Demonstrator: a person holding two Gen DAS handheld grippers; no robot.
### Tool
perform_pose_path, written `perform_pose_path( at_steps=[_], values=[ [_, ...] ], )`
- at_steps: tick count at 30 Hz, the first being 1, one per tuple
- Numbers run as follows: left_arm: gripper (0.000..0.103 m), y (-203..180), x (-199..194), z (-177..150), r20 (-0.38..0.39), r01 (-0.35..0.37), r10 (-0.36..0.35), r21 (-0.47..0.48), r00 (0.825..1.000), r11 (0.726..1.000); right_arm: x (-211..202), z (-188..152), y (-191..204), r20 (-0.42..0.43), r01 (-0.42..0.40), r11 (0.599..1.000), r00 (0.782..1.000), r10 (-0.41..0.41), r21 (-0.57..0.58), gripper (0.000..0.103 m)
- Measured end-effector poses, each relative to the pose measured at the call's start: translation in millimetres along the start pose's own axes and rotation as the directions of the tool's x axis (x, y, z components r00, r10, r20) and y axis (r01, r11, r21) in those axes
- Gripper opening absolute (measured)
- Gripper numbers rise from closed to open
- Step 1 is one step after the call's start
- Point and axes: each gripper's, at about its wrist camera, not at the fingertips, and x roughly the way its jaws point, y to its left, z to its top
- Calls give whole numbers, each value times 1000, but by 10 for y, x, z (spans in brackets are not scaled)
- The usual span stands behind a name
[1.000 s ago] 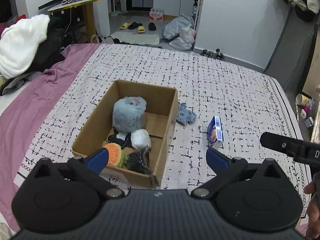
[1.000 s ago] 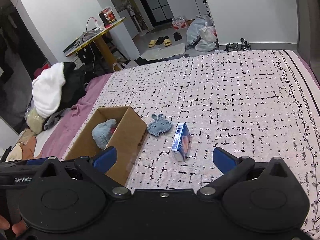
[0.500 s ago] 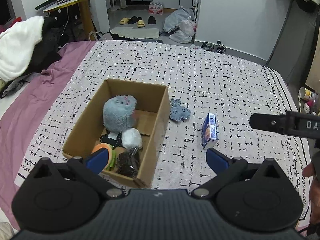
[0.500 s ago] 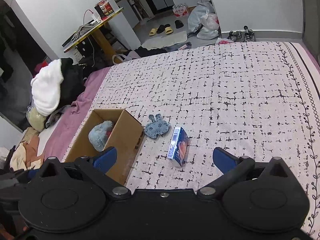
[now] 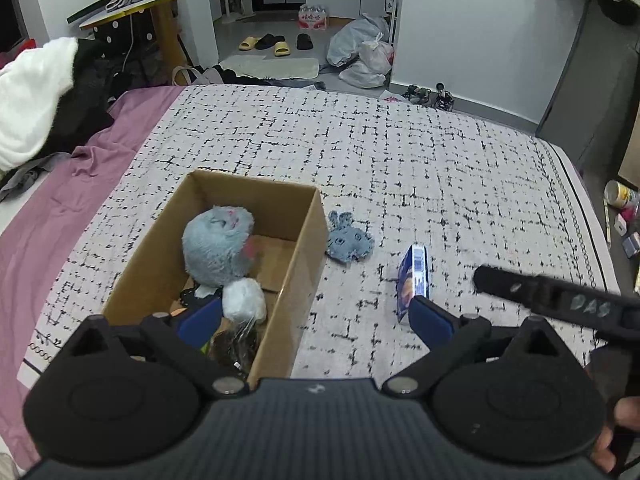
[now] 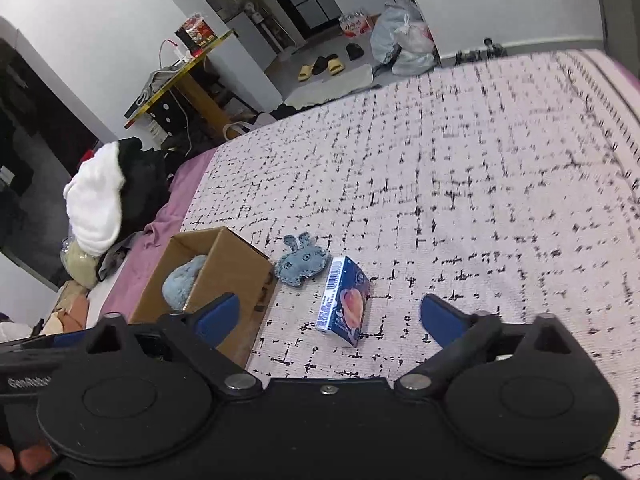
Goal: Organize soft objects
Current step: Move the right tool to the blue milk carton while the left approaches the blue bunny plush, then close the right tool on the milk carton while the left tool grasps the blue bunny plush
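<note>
A cardboard box (image 5: 308, 236) (image 6: 236, 260) sits on the patterned bedspread. It holds a fluffy blue plush (image 5: 218, 242) (image 6: 182, 282), a white ball (image 5: 244, 300) and some dark items. A flat blue bunny toy (image 5: 348, 240) (image 6: 302, 260) lies just right of the box. A blue carton (image 5: 414, 280) (image 6: 344, 300) lies right of the bunny. My left gripper (image 5: 316, 318) is open and empty above the box's near right corner. My right gripper (image 6: 330, 316) is open and empty, hovering near the carton.
A purple sheet (image 5: 48, 216) lies left of the box, with a white and black clothes pile (image 5: 36, 96) beyond it. A desk (image 5: 160, 4), slippers (image 5: 276, 46) and bags (image 5: 364, 60) are on the floor past the bed. Small items (image 5: 622, 200) stand at the right bedside.
Both grippers have moved; the box, bunny and carton have shifted left and down in the views. The right gripper has tilted and come closer to the carton. Nothing was grasped.
</note>
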Motion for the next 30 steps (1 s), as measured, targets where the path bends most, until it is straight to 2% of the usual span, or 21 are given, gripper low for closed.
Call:
perform_pose_path(
  at_steps=[3,6,9,14,20,23,25,26,28,30],
  values=[
    [100,-29,62,72,5,-6,6,-11,1000,1000,163,-7,-86,-32,-10,999,999,11,37,80],
    [97,-58,130,160,4,2,-2,-27,1000,1000,303,-27,-118,-53,-14,999,998,16,48,75],
    [94,-106,207,234,-1,7,-7,-42,1000,999,404,-37,-126,-67,-38,997,997,42,62,74],
    [90,-234,375,352,-10,17,-17,-23,1000,1000,564,-71,-156,-82,-34,997,996,40,66,74],
    [85,-340,598,434,-33,22,-22,-18,999,1000,772,-144,-154,-88,10,998,996,-4,67,74],
    [80,-378,694,468,-44,21,-22,-19,999,1000,870,-157,-194,-111,16,998,994,-8,66,57],
    [76,-412,766,484,-51,22,-23,-25,998,999,910,-156,-220,-135,-12,997,991,23,80,33],
    [74,-435,804,488,-56,21,-23,-26,998,999,907,-141,-228,-142,-32,995,989,45,91,27],
    [73,-489,865,492,-59,20,-21,-19,998,1000,859,-100,-216,-142,-19,996,989,32,93,22],
    [72,-548,918,488,-60,20,-21,-11,998,1000,812,-71,-244,-132,-1,995,991,15,100,21]
  ],
)
